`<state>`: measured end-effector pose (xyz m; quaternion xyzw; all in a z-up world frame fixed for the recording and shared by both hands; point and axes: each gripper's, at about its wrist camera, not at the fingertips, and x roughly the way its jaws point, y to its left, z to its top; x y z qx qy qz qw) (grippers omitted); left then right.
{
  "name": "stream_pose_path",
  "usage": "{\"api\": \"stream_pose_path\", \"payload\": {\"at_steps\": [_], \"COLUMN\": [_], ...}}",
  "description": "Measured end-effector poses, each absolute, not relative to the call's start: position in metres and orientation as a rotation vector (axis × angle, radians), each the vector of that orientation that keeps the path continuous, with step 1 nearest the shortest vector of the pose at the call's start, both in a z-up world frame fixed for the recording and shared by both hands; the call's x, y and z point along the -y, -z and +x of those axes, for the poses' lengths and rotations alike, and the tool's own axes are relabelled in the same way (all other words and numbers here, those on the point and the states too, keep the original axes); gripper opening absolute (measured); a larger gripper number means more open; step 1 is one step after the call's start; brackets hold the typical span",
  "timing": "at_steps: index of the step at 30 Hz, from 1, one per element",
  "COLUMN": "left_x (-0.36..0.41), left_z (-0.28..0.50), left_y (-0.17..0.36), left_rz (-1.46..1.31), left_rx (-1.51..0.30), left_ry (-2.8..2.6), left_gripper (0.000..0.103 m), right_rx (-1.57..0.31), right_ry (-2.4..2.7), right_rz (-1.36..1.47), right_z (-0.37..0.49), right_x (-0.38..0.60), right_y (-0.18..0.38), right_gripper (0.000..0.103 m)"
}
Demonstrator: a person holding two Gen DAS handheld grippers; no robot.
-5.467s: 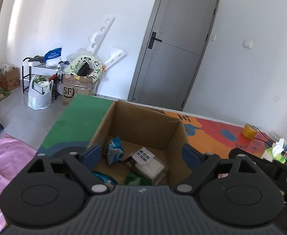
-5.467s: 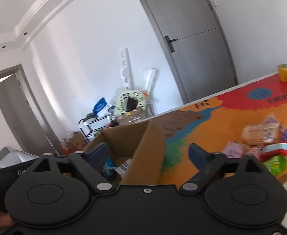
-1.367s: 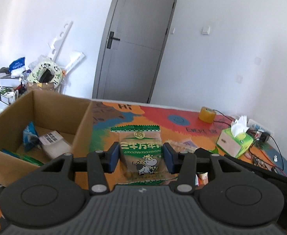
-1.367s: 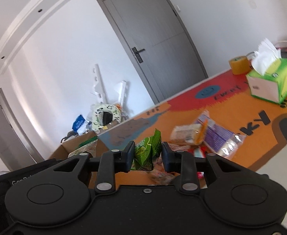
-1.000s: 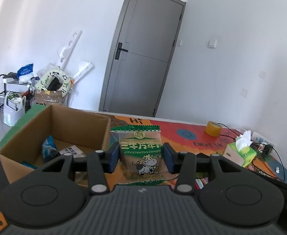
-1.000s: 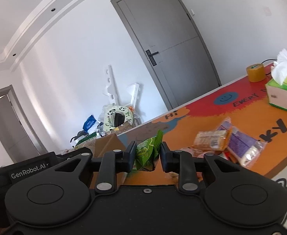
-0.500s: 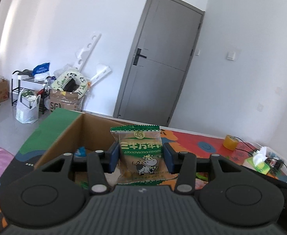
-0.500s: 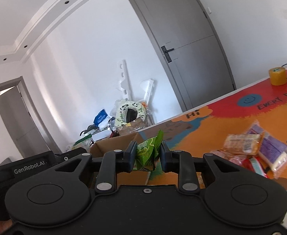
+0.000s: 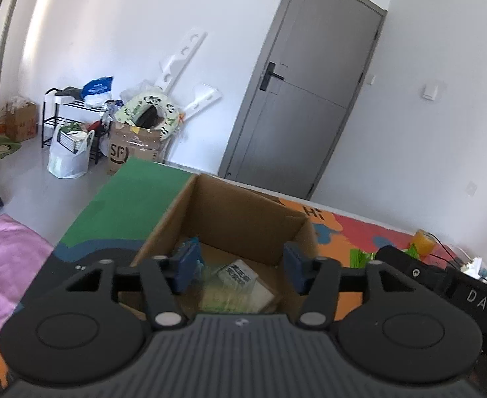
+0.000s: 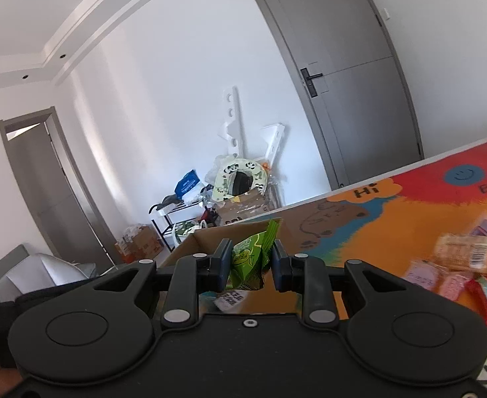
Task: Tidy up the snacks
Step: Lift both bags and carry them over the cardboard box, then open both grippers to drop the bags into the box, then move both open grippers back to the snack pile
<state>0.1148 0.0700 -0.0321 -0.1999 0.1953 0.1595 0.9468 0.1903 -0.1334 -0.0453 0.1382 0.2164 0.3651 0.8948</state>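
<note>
An open cardboard box [image 9: 240, 205] stands on the colourful mat. My left gripper [image 9: 240, 267] is open and empty above the box. Below it a blurred green-and-yellow snack packet [image 9: 223, 293] lies inside, beside a clear pack with a white label [image 9: 240, 273] and a blue packet [image 9: 190, 243]. My right gripper [image 10: 248, 265] is shut on a green snack packet [image 10: 251, 257] and holds it just over the box's rim [image 10: 210, 232]. Several loose snacks [image 10: 465, 258] lie on the mat at the right.
The mat [image 10: 392, 212] covers the table. A yellow tape roll [image 9: 424, 240] sits far right. Boxes, bags and a rack [image 9: 87, 126] stand on the floor by the wall near a grey door [image 9: 306, 99]. The right gripper's body [image 9: 442, 285] is beside the box.
My left gripper has opened and the green-and-yellow packet has dropped out of it into the box. My right gripper has moved closer to the box with its green packet.
</note>
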Motion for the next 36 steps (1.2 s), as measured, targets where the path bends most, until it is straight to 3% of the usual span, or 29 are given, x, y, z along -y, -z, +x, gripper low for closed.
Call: {"api": "stream_pose_path", "payload": {"at_steps": [2, 10, 14, 16, 18, 22, 24, 36], "left_x": [-0.075, -0.087, -0.087, -0.084, -0.082, -0.072, -0.066, -0.017], "left_z": [0.109, 0.099, 0.096, 0.095, 0.096, 0.099, 0.1, 0.108], "left_y": [0.031, 0.026, 0.025, 0.025, 0.025, 0.025, 0.026, 0.027], "left_rz": [-0.415, -0.431, -0.438, -0.435, -0.432, -0.421, -0.413, -0.366], "left_rx": [-0.383, -0.379, -0.381, -0.381, -0.38, -0.379, -0.382, -0.388], "left_ry": [-0.324, -0.338, -0.35, -0.356, -0.359, -0.352, -0.344, -0.275], "left_gripper": [0.068, 0.071, 0.075, 0.078, 0.082, 0.09, 0.091, 0.098], "right_rx": [-0.452, -0.461, -0.473, -0.476, -0.473, -0.469, -0.476, -0.473], "right_ry": [-0.765, -0.817, -0.795, -0.781, -0.753, -0.7, -0.673, -0.561], "right_rz": [0.273, 0.262, 0.273, 0.278, 0.284, 0.286, 0.289, 0.3], "right_z": [0.189, 0.18, 0.179, 0.179, 0.178, 0.178, 0.178, 0.173], "right_x": [0.125, 0.101, 0.105, 0.112, 0.121, 0.14, 0.15, 0.203], "right_y": [0.044, 0.039, 0.04, 0.04, 0.041, 0.046, 0.049, 0.064], "right_gripper": [0.026, 0.027, 0.043, 0.045, 0.057, 0.067, 0.077, 0.102]}}
